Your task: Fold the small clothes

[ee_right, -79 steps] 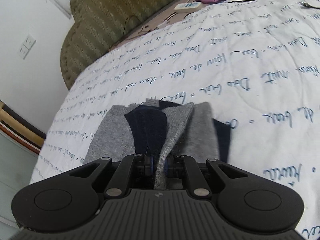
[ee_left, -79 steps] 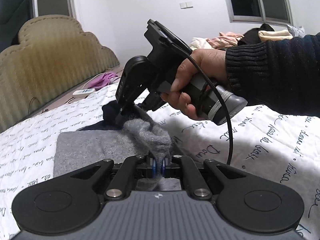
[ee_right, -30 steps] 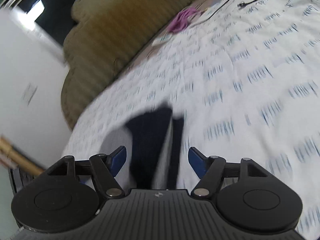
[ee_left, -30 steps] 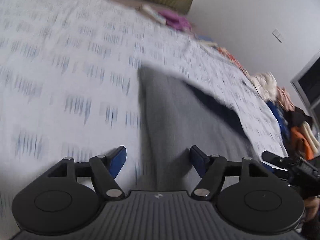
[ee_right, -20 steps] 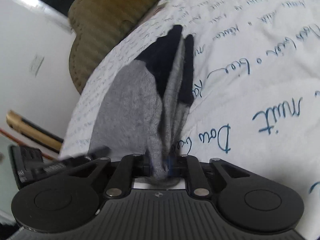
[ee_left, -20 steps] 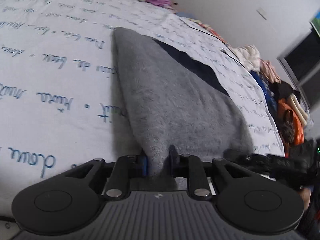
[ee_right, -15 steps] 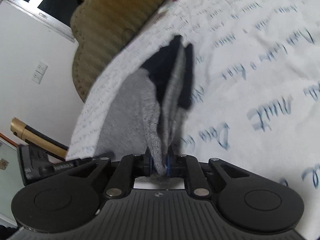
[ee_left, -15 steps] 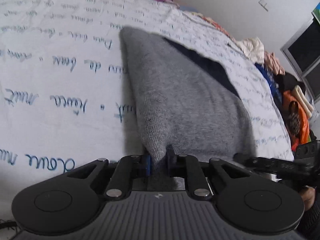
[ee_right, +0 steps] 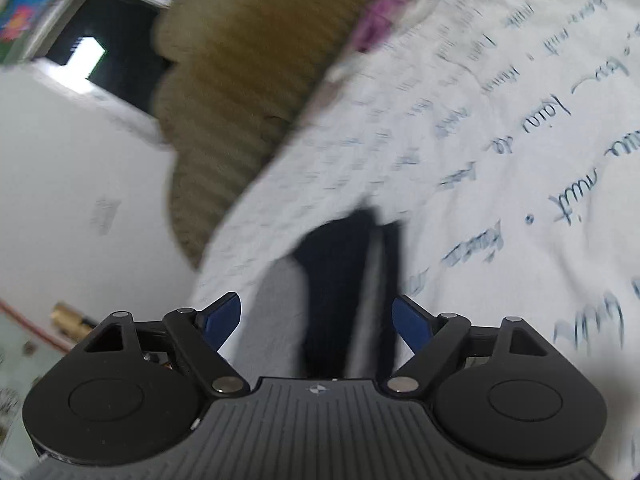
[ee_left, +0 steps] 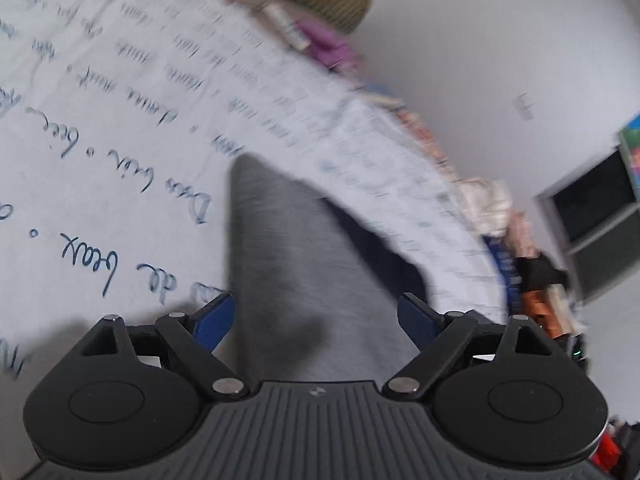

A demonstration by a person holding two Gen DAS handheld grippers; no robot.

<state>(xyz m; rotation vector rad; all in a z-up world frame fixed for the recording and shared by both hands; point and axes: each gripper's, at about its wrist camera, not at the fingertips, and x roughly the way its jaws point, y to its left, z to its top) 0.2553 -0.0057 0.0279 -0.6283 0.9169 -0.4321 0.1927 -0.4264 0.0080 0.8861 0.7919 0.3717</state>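
A folded grey garment with dark navy parts (ee_left: 296,264) lies flat on the white bedsheet with blue script (ee_left: 100,140). My left gripper (ee_left: 316,316) hovers over its near edge, jaws opening, blue pads wide apart and off the cloth. In the right wrist view the same garment (ee_right: 340,280) shows its navy part and a grey strip. My right gripper (ee_right: 316,316) stands over that end, jaws opening too, pads clear of the fabric. Both views are blurred by motion.
An olive padded headboard (ee_right: 248,80) rises behind the bed. A purple cloth (ee_left: 328,46) and a remote lie near it. A heap of clothes (ee_left: 532,264) sits past the bed's far side, by a white wall.
Half a second ago both grippers were shut on the garment's edges. Now both have let go, their jaws stand wide, and the garment lies on the sheet.
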